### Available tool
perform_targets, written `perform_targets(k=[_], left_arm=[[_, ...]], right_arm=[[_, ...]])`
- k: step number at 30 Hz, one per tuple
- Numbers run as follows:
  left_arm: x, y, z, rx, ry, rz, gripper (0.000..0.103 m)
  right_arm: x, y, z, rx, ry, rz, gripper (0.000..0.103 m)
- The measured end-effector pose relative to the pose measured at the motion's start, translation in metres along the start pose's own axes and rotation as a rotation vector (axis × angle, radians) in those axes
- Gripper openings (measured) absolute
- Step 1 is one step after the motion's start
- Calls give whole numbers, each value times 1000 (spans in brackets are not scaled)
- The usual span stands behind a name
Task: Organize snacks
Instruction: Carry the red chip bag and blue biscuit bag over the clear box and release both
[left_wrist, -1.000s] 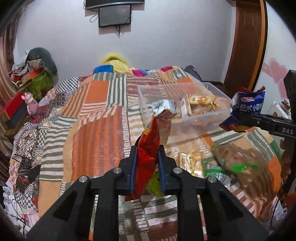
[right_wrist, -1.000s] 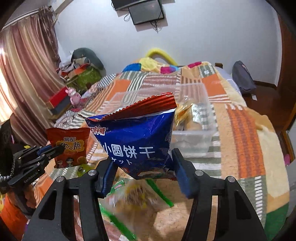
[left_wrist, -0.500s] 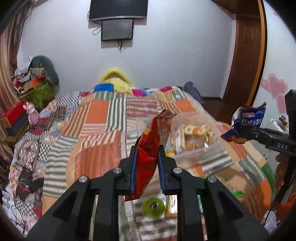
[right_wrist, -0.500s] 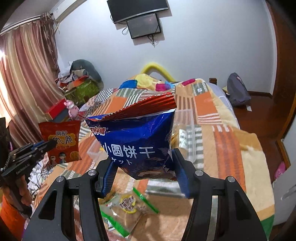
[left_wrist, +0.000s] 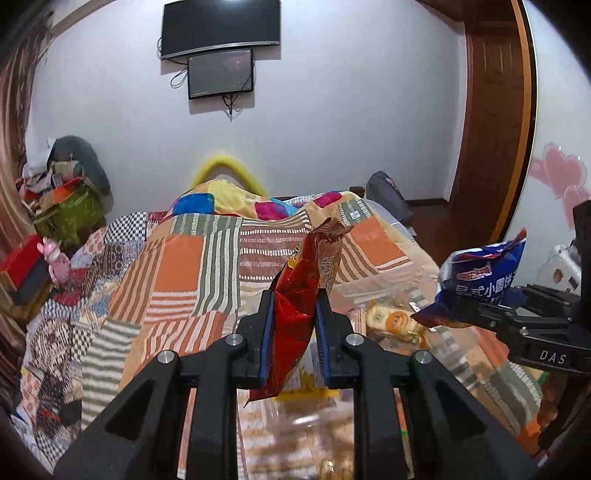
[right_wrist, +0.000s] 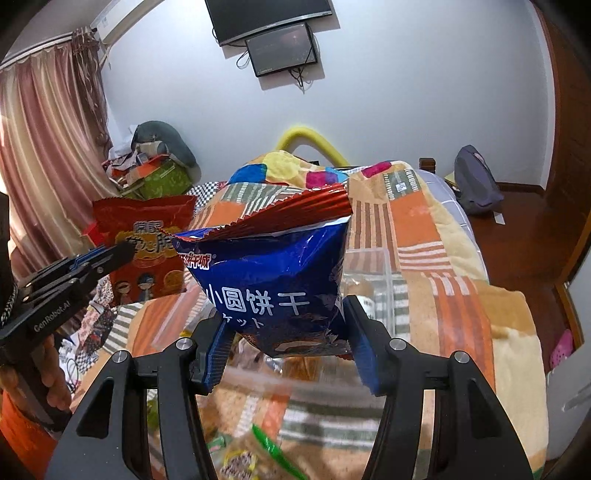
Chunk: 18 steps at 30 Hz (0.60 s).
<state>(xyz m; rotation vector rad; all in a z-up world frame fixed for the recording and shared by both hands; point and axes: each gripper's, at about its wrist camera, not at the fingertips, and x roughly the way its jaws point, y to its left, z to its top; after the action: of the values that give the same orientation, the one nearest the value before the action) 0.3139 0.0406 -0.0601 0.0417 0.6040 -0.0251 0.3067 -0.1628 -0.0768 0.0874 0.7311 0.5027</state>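
- Left gripper (left_wrist: 293, 328) clamped narrow on red snack bag (left_wrist: 303, 299); bag edge-on to its cam, long axis upright, crimped top leaning twd 1 o'clock, bottom corner hanging below the pads.
- Right wrist view: same red bag (right_wrist: 147, 251) at 9 o'clock, printed face twd cam, held up off the bed.
- Right gripper (right_wrist: 286, 343) set wider, pinching blue biscuit bag (right_wrist: 273, 280) by its lower part; bag upright, label facing cam, red crimped top edge slanting up twd 1–2 o'clock.
- Left wrist view: blue bag (left_wrist: 480, 277) at 3 o'clock, held up w/ top edge uppermost.
- Clear plastic bin (right_wrist: 373, 291) on the bed behind/below the blue bag; wrapped biscuits (left_wrist: 393, 321) show thru it.
- More snack packets (right_wrist: 240, 458) at 6 o'clock, blurred.
- Surface: bed w/ patchwork blanket (left_wrist: 177, 280), orange/striped.
- Room: white wall, TV (left_wrist: 219, 27) at 12 o'clock, curtain (right_wrist: 40, 155) at 9–10, wood door frame (left_wrist: 495, 122) at 2.
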Motion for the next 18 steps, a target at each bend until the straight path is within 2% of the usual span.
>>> perform_targets(k=[4,8,10,18], left_arm=[[21,-10,-1,38,2,26,20],[43,-11,-7,23,30,2,20],[53,-13,-12,33,39,18,20],[75,-28,-28,84,83,23,21]], right_arm=[[17,0,5,-15,14,-13,54],[35,-6,7,-4,33,-23,54],[44,-9,6,2,45,-36,54],[52,-10,0,-29,55,-72,55]])
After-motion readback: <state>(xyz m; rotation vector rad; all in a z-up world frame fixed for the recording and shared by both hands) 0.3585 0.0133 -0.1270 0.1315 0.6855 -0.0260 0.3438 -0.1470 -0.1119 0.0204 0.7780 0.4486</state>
